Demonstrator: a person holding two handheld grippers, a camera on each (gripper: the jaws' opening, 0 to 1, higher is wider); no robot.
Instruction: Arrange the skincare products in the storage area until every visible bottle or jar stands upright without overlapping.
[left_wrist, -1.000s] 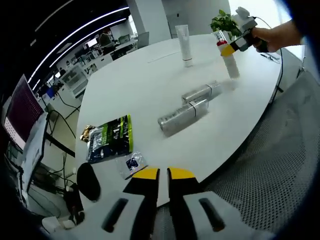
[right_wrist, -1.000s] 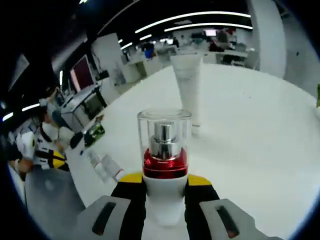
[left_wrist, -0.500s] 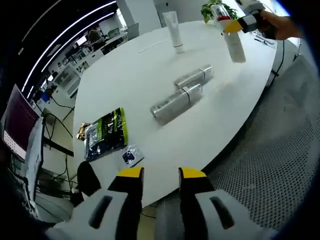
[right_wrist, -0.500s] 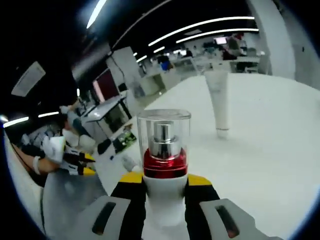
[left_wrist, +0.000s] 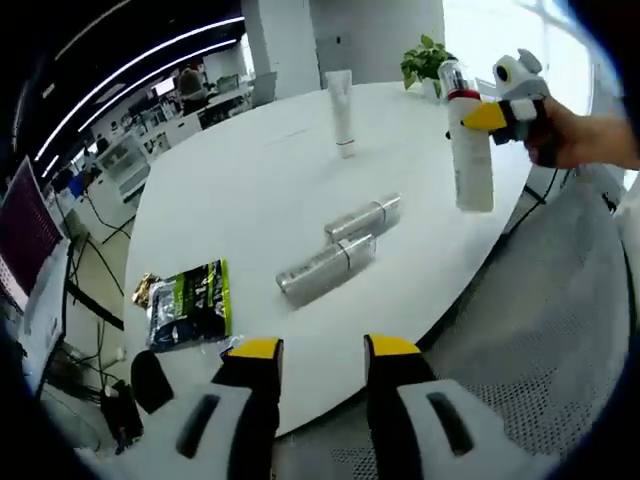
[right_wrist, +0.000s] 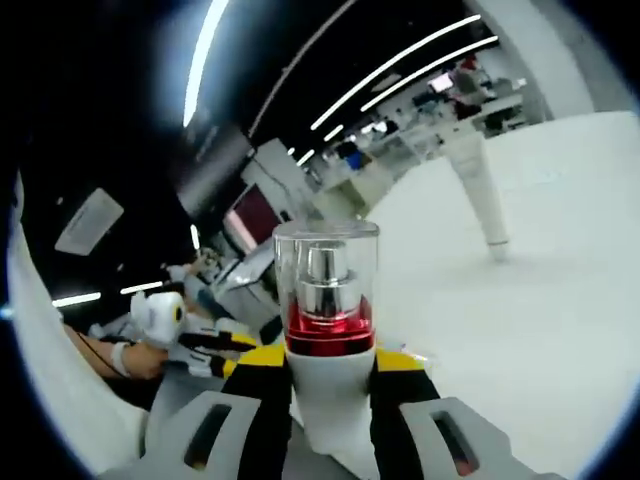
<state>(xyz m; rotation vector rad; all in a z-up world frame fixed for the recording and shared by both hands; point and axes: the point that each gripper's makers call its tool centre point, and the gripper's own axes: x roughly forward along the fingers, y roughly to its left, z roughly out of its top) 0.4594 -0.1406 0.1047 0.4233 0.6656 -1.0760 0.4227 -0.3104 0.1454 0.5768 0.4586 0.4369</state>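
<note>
The white table now sits lower in the left gripper view; two silver bottles lie at center. The right gripper, upper right, clamps the pump bottle, lifted higher; the left gripper has opened, empty

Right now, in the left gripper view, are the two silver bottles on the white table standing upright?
No, both silver bottles lie on their sides, side by side, on the white table.
</note>
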